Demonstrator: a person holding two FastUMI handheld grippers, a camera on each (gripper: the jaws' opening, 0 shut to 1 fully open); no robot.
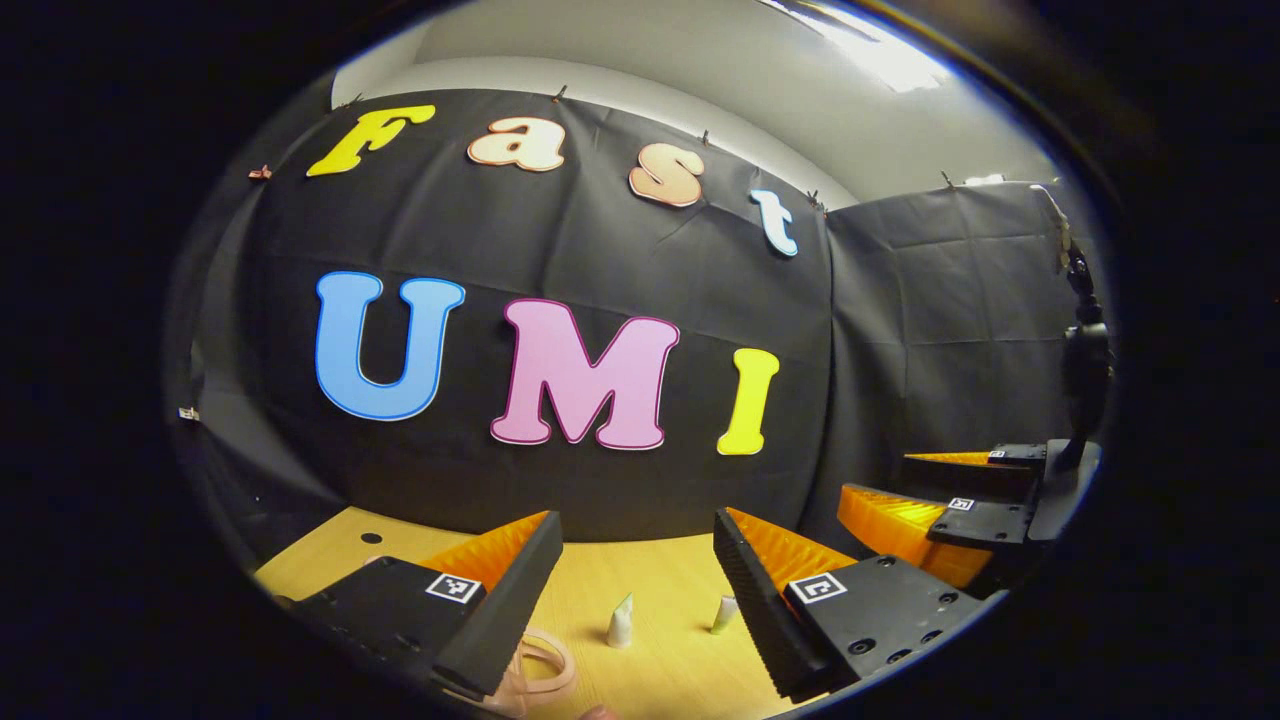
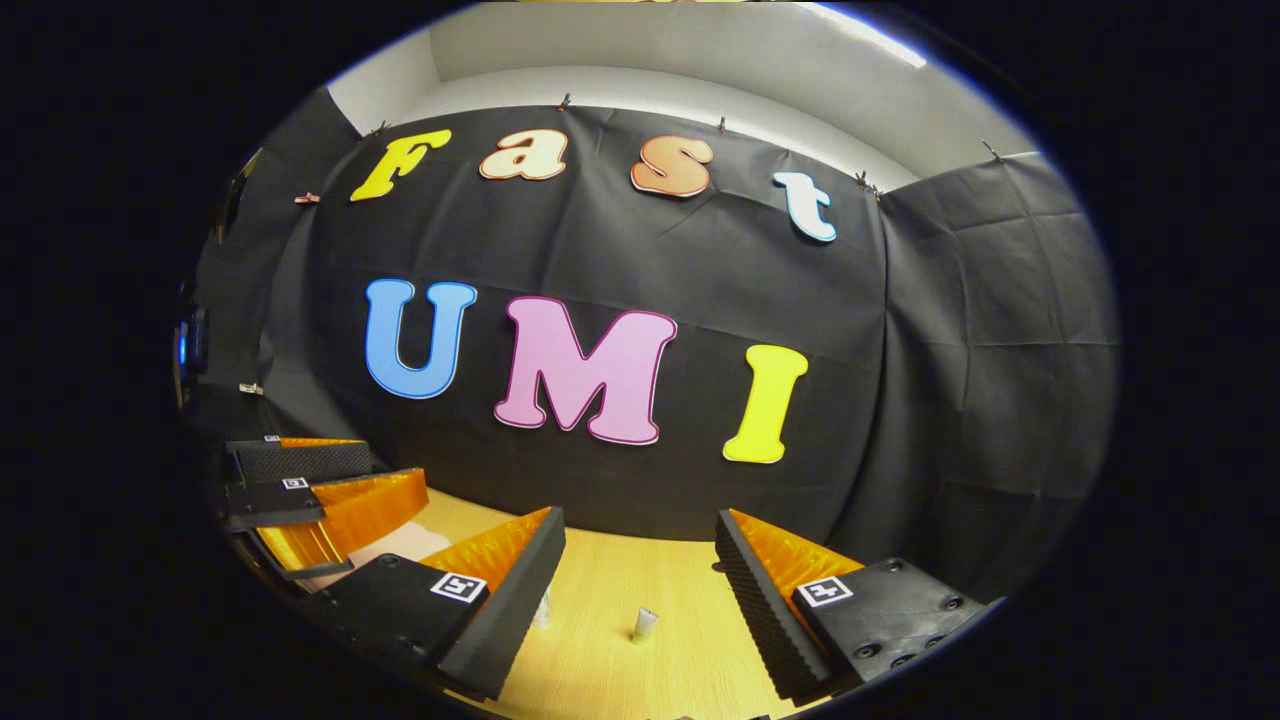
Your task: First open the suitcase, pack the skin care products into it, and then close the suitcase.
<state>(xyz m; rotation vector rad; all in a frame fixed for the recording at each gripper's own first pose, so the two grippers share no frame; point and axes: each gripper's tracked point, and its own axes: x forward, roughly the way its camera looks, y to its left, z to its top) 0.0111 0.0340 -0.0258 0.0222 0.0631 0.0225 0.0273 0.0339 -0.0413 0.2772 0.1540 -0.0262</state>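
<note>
The left tool is held level above the tabletop, its 2 fingers spread wide with nothing between them. The right tool takes the same pose, fingers parted and empty. Seen from the left gripper view, the right tool hangs off to the right, level with it; from the right gripper view, the left tool sits to the left, fingers apart.
</note>
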